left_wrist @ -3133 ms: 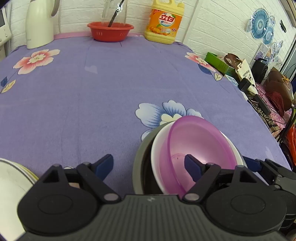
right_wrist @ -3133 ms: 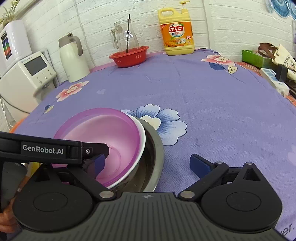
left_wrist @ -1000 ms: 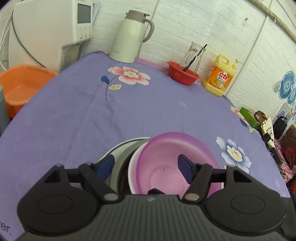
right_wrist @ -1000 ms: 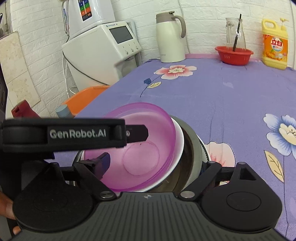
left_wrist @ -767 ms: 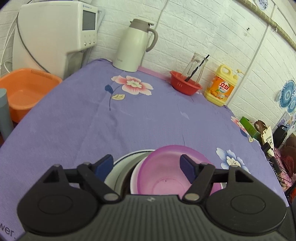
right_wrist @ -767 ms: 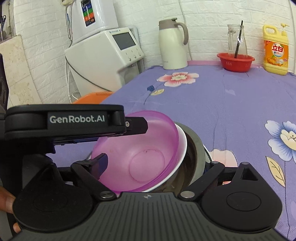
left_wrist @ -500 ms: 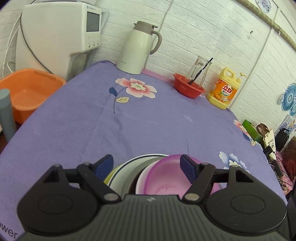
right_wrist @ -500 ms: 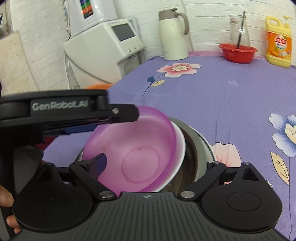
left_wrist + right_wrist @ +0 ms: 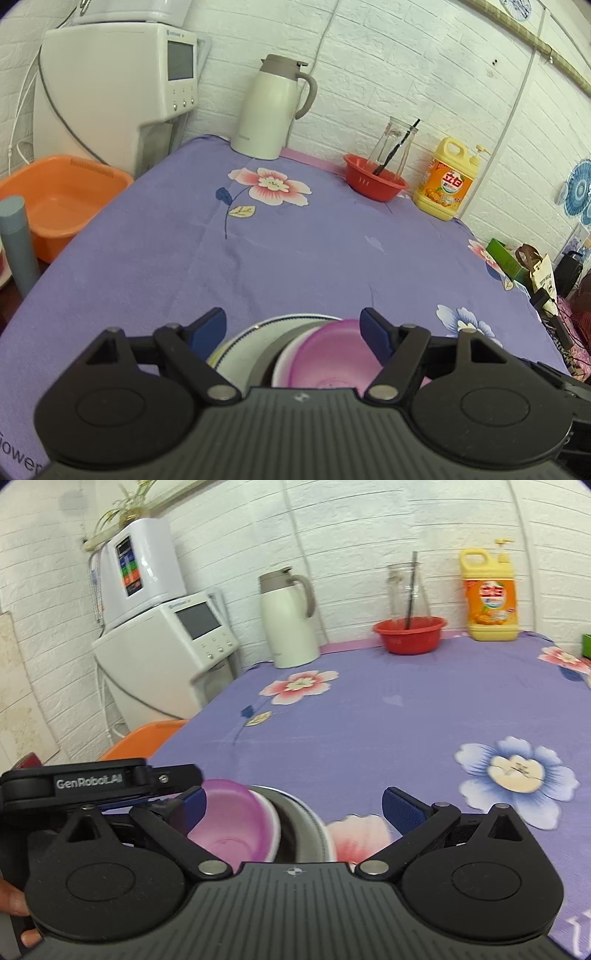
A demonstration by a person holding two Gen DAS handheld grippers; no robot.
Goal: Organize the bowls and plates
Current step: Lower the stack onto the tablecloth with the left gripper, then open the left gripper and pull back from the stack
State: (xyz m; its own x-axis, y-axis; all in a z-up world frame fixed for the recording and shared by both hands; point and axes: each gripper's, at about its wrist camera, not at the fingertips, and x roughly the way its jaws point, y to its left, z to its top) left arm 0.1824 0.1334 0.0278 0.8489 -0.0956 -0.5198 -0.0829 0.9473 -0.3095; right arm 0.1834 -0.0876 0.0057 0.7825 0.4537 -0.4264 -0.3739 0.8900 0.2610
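Between both open, empty grippers, left [image 9: 293, 326] and right [image 9: 293, 806], pink bowl [image 9: 332, 360] nests in stacked bowls on plate [image 9: 240, 356].

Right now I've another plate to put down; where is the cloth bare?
Bare: the wide middle of the tablecloth, between the bowl stack and the pink flower print. Crowded: the back edge, with thermos, red basket and detergent bottle.

Glossy plastic bowl [image 9: 328, 360] – matt cloth [image 9: 295, 251]

"GenRobot.AI" on left gripper [image 9: 194, 801] | Chinese "立白" on yellow detergent bottle [image 9: 447, 182]
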